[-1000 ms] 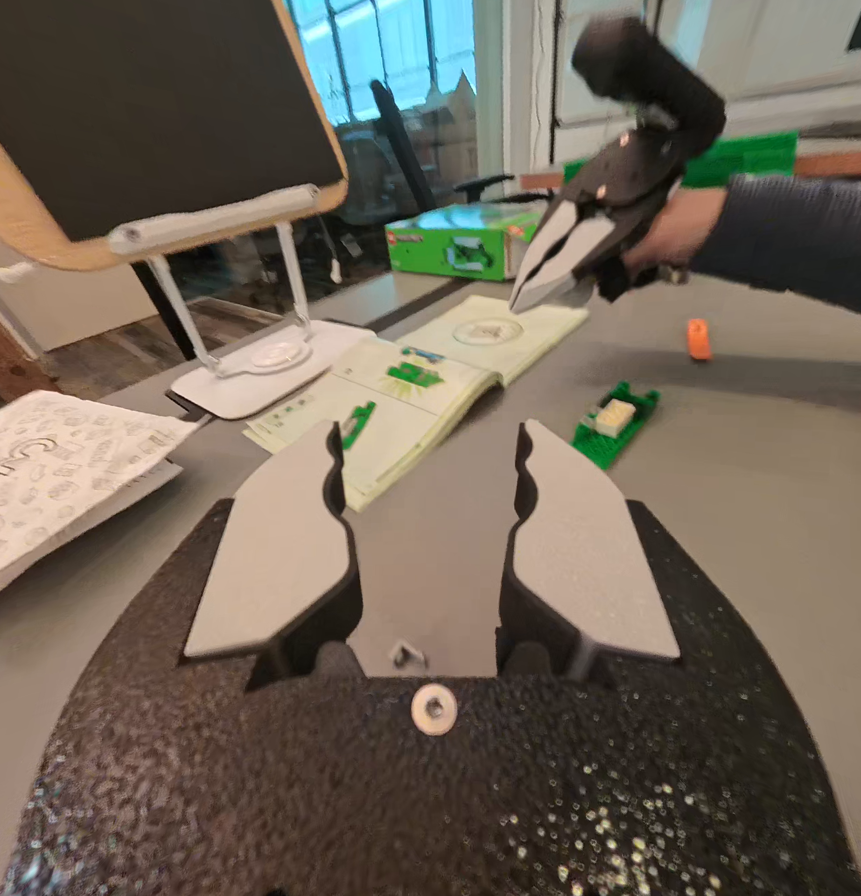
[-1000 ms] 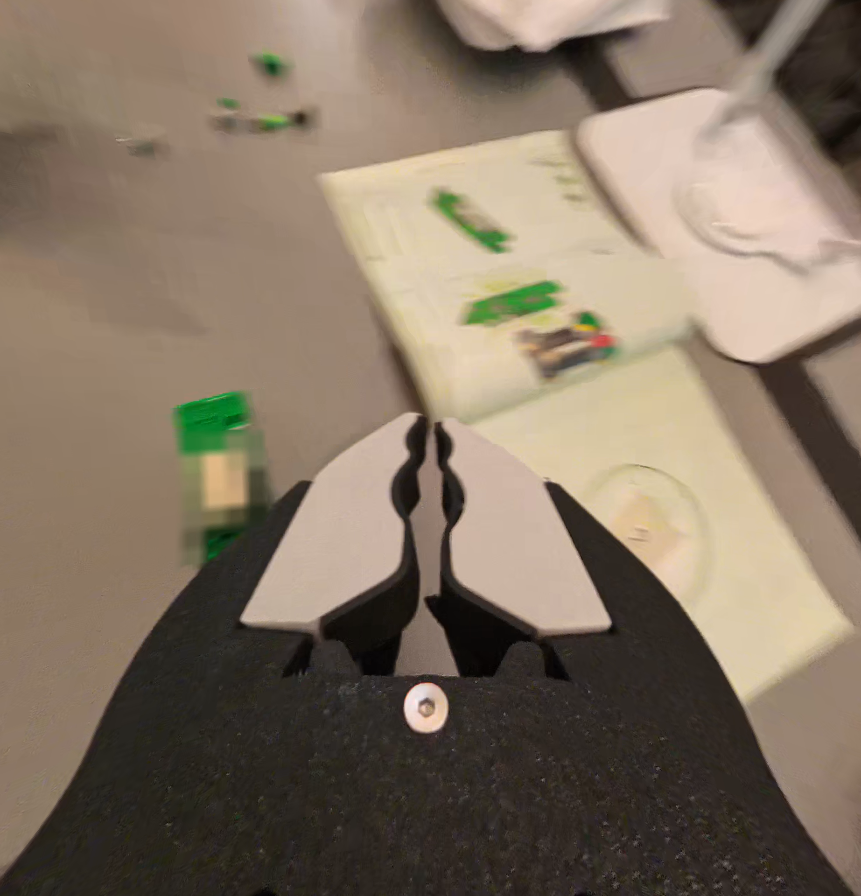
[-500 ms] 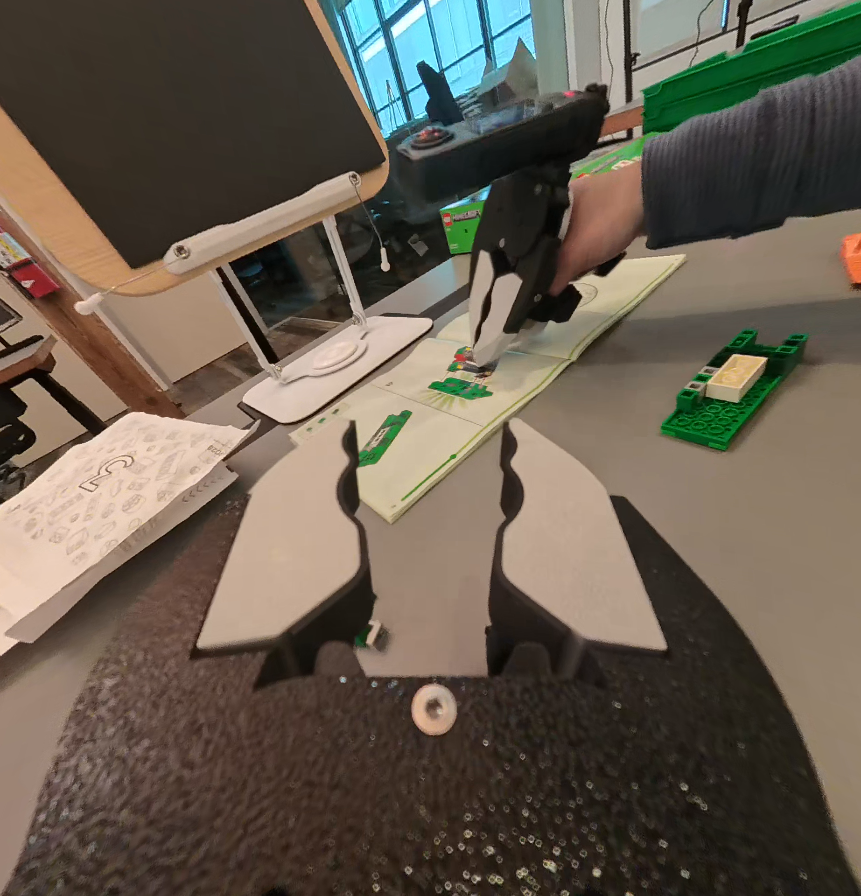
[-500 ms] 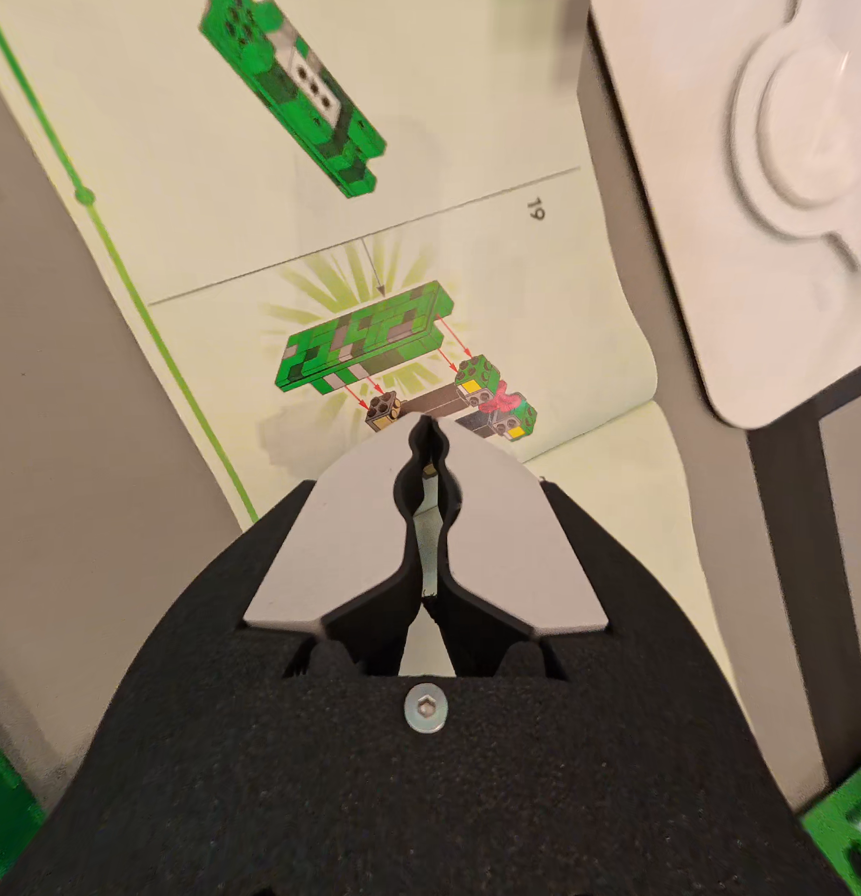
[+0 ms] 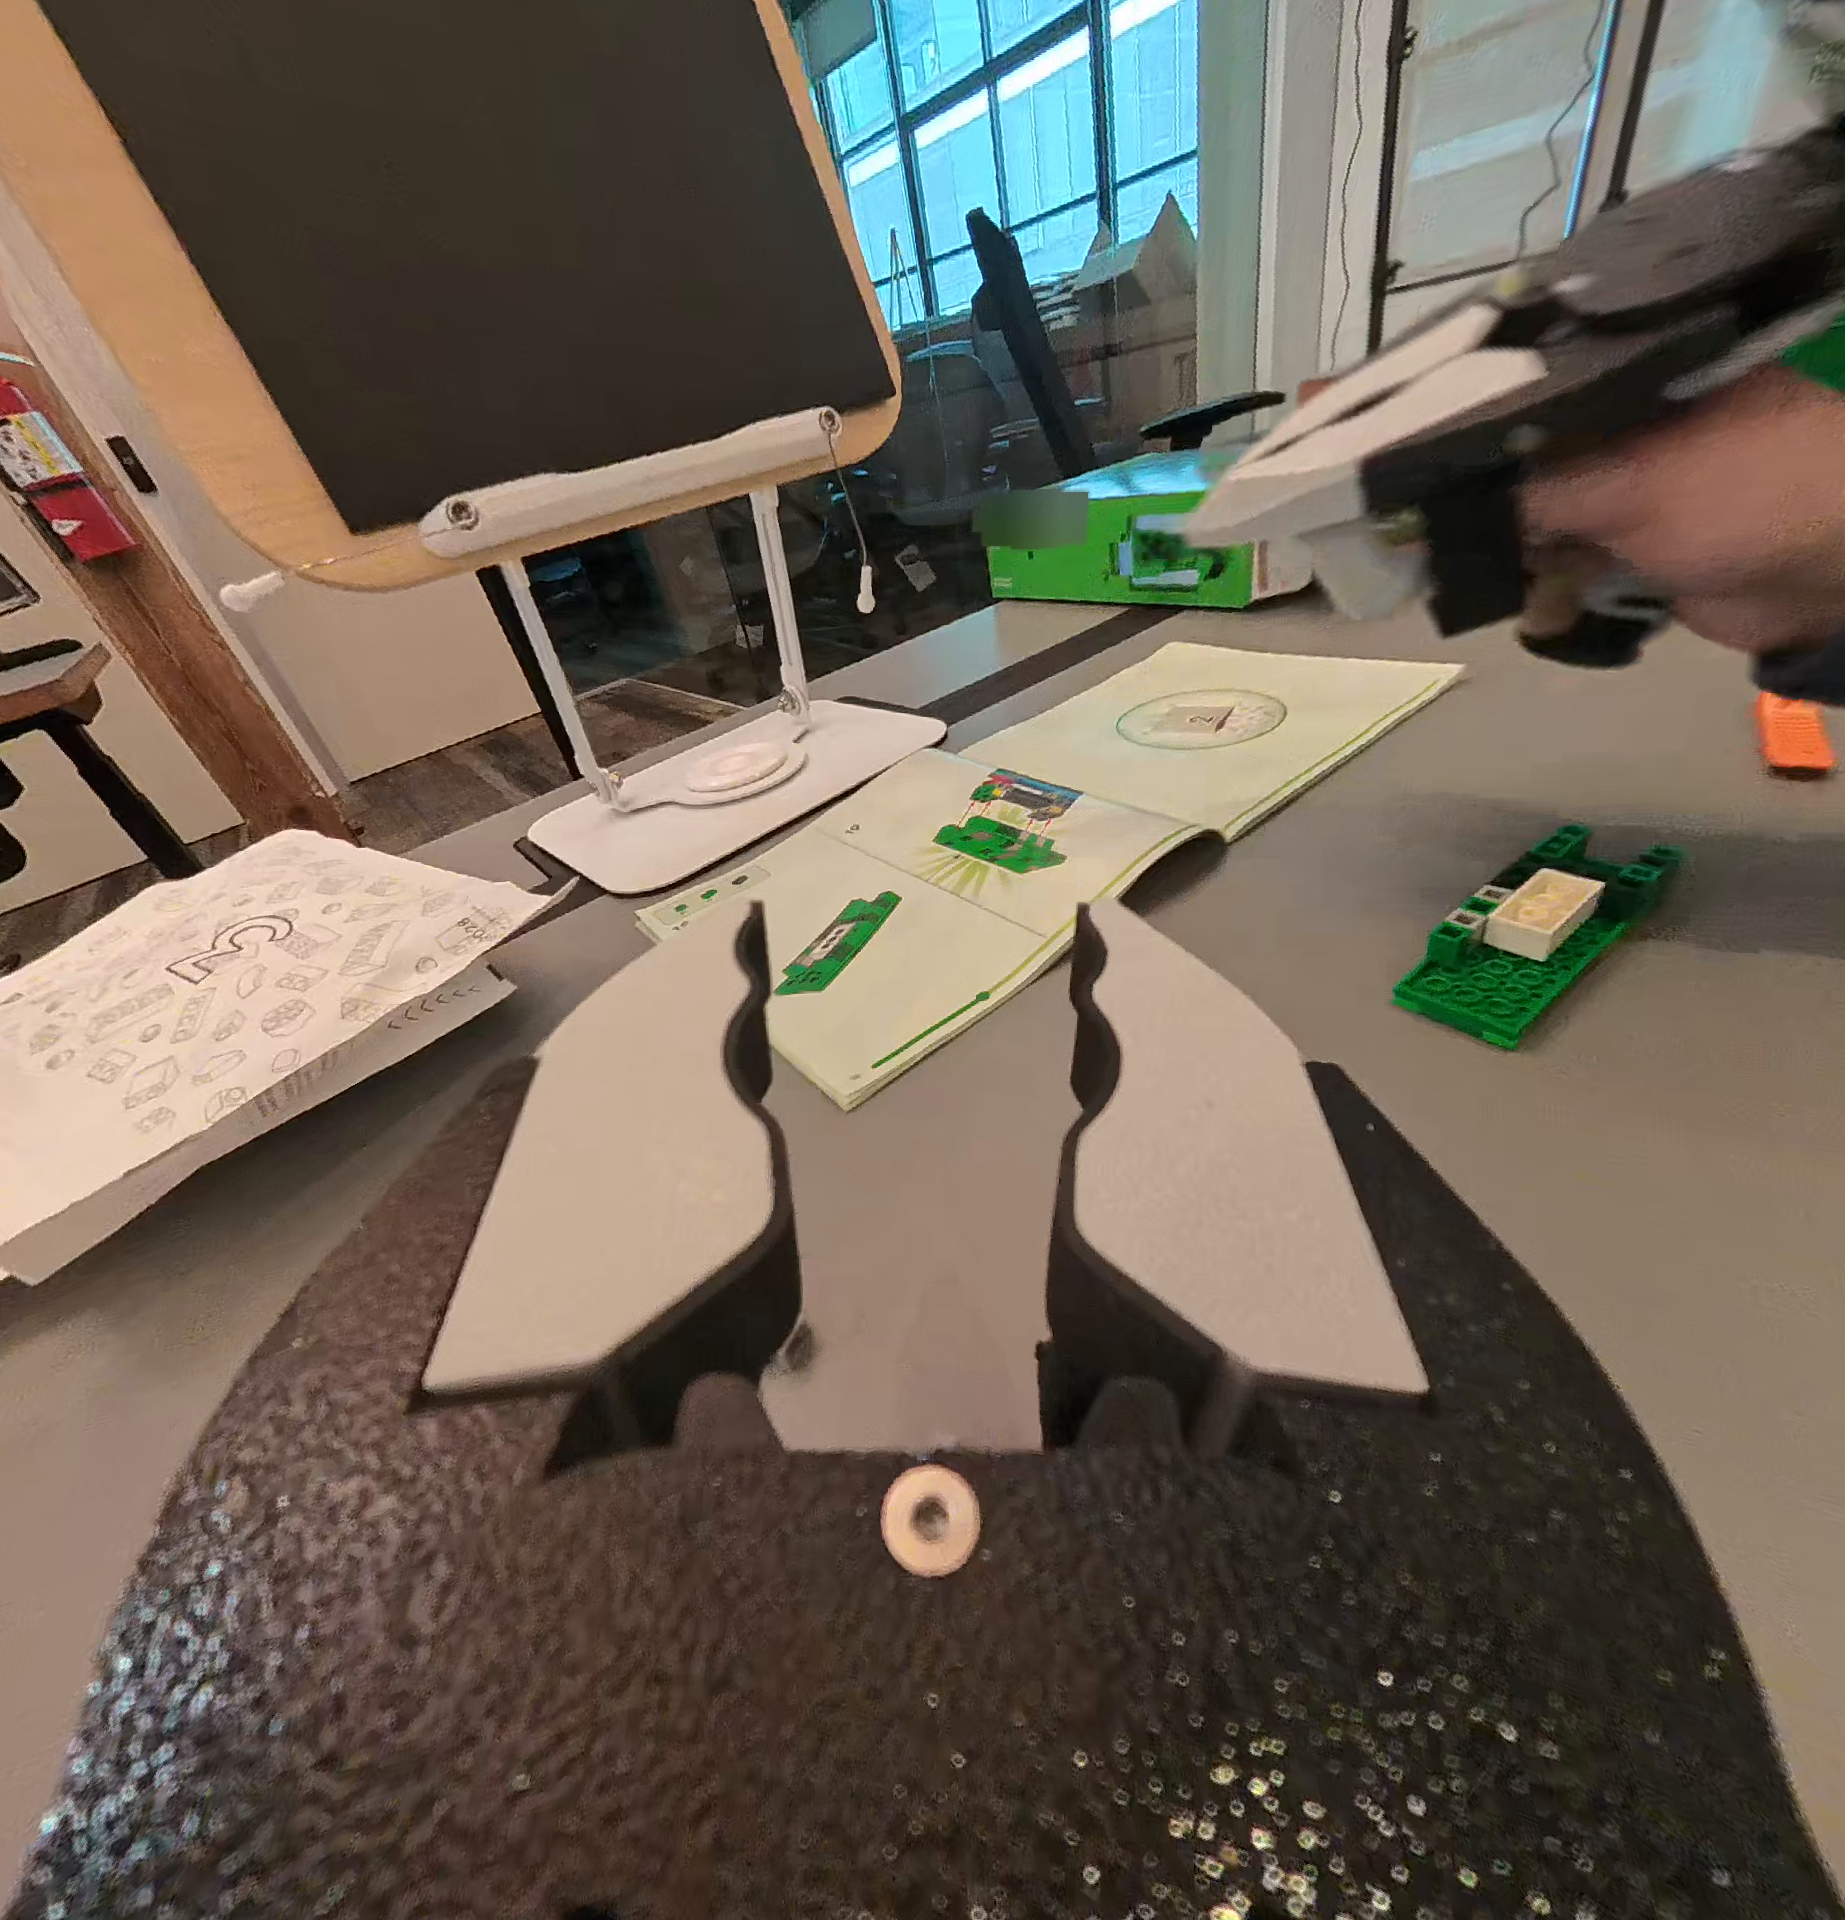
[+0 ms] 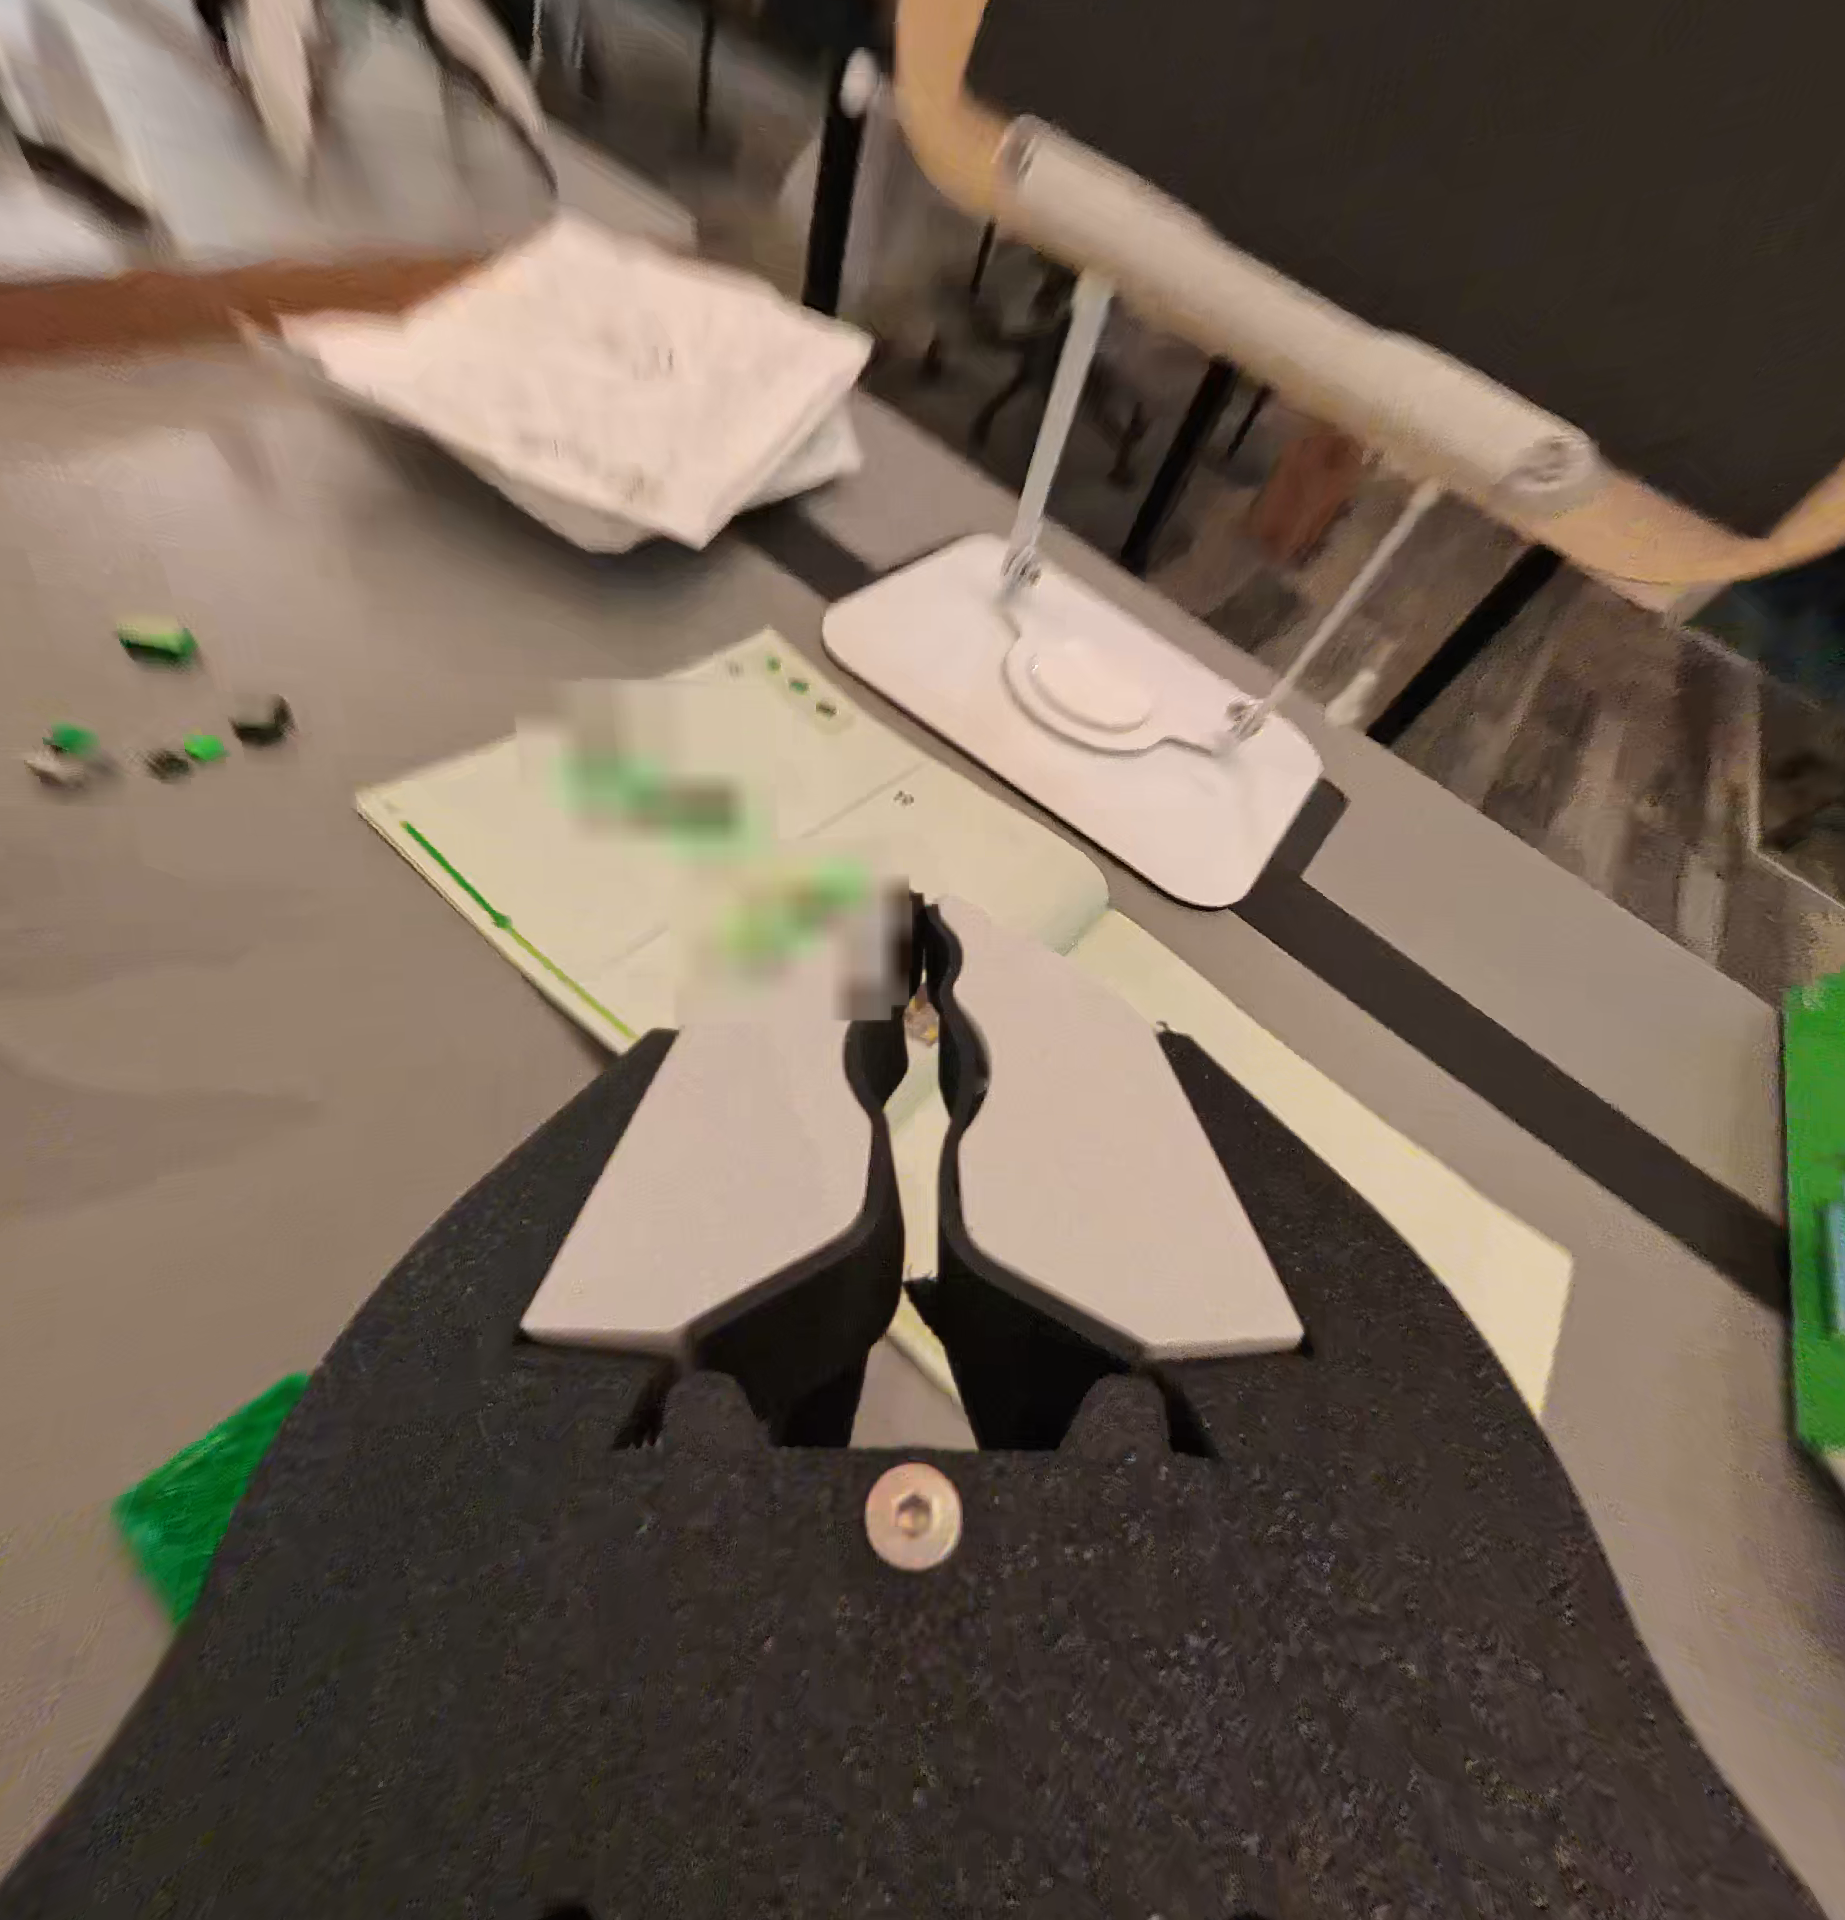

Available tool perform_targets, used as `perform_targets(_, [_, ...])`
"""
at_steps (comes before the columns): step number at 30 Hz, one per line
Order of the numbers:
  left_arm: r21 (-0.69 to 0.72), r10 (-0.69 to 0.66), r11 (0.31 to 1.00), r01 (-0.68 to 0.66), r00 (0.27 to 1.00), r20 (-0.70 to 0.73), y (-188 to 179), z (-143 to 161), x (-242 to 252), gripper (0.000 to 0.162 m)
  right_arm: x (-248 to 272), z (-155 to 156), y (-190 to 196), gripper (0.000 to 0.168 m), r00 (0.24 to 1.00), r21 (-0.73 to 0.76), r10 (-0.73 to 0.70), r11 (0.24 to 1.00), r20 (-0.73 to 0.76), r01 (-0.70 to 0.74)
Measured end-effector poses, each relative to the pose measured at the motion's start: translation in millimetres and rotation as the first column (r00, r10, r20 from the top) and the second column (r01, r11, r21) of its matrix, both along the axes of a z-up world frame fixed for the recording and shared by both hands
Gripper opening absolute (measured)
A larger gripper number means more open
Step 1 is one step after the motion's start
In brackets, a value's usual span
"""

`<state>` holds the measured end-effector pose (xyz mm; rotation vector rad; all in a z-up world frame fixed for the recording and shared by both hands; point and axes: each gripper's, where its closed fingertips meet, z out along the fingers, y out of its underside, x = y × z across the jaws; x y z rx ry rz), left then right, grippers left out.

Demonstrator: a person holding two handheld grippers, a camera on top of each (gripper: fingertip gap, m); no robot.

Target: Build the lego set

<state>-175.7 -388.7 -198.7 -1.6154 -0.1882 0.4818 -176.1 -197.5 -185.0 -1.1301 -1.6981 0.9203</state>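
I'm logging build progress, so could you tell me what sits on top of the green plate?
A cream brick lies on the green plate, with small grey pieces beside it. Whatever lies under the brick is covered.

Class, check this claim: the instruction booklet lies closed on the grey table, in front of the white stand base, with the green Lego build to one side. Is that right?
Not quite. The instruction booklet lies open, its pages spread flat, as the left wrist view shows. The rest holds: it lies on the grey table, in front of the white stand base, with the green Lego build to one side.
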Motion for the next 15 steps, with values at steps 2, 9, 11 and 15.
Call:
perform_targets(2, [-0.009, -0.007, 1.000, 0.007, 1.000, -0.002, 3.9, -1.0, 3.9, 0.052, 28.4, 3.6, -3.0, 0.000, 0.994, -0.060, -0.040, 0.998, -0.098, 0.034])
perform_targets(9, [0.062, 0.016, 0.998, -0.023, 0.993, 0.113, 43.9, -1.9, 3.6, 0.033, 69.1, -9.6, 4.5, 0.000, 0.976, 0.082, -0.099, 0.990, -0.193, 0.117])
perform_targets(11, [0.106, -0.044, 0.994, 0.023, 0.980, 0.192, 69.8, -2.0, 9.0, 0.032, 70.9, -2.6, 7.2, 0.000, 0.968, 0.126, -0.095, 0.984, -0.232, 0.126])
perform_targets(15, [0.043, -0.119, 0.992, 0.115, 0.987, 0.110, 112.9, -5.1, 24.1, 0.024, 79.7, 12.3, 14.4, 0.000, 0.921, 0.166, -0.126, 0.966, -0.369, 0.198])
